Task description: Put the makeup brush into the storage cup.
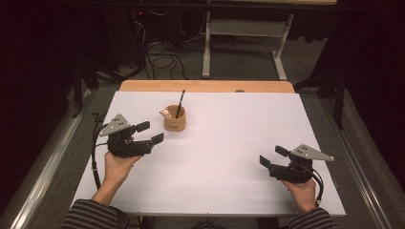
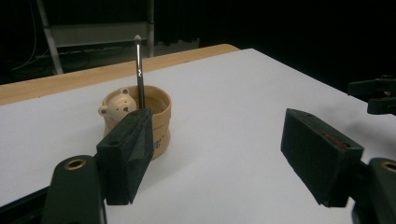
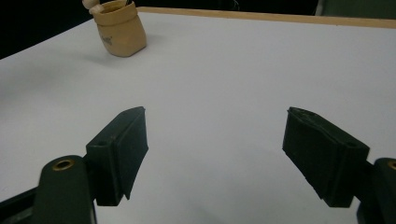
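The left gripper (image 1: 149, 132) is held with jaws apart and empty near the tan bear-faced cup (image 1: 175, 119), in which a thin brush (image 1: 180, 103) stands, while the right gripper (image 1: 272, 156) is likewise spread, well apart.

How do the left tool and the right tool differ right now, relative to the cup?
The left tool sits close to the tan bear cup, jaws pointing toward it; the right tool sits far off near the table's front right. The left appears higher up the table, the right nearer the front edge. Both are open, holding nothing.
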`<state>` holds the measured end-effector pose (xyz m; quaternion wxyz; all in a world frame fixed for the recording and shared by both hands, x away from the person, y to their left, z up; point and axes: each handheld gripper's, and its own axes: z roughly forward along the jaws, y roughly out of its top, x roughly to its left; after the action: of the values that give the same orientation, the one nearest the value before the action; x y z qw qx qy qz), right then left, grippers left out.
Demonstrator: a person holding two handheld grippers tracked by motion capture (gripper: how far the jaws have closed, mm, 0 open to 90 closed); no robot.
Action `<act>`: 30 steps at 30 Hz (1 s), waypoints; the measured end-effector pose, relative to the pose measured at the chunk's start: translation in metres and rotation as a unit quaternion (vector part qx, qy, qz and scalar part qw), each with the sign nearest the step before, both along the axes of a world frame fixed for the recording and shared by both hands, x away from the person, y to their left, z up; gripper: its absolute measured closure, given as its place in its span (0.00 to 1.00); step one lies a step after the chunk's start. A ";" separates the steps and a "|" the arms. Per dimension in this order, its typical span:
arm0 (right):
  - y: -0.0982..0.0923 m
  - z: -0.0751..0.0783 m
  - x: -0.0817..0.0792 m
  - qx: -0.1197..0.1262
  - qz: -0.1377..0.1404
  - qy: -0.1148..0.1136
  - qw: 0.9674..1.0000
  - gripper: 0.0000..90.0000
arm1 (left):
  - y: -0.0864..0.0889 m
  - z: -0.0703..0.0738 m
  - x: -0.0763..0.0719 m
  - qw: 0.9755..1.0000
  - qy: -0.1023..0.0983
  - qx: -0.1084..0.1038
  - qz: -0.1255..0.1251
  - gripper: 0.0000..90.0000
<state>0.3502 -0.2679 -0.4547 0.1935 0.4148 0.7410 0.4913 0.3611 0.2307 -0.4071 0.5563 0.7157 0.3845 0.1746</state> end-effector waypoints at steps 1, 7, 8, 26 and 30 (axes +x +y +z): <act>0.000 0.000 0.000 0.000 0.000 0.000 1.000 0.26 | 0.000 -0.001 -0.001 1.000 0.001 0.000 0.000 0.29; 0.000 0.000 0.000 0.001 -0.001 0.001 1.000 0.26 | 0.001 -0.006 -0.004 1.000 0.010 -0.001 -0.002 0.29; 0.000 0.000 0.000 0.001 -0.002 0.001 1.000 0.26 | 0.001 -0.007 -0.005 1.000 0.011 0.000 -0.003 0.29; 0.000 0.000 0.000 0.002 -0.001 0.002 1.000 0.26 | 0.004 -0.023 -0.014 1.000 0.028 -0.007 -0.003 0.29; 0.000 0.000 0.000 0.002 -0.002 0.002 1.000 0.26 | 0.003 -0.024 -0.015 1.000 0.027 -0.006 -0.003 0.29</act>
<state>0.3502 -0.2682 -0.4548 0.1919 0.4177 0.7394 0.4918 0.3463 0.2333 -0.4312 0.5510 0.7178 0.3979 0.1513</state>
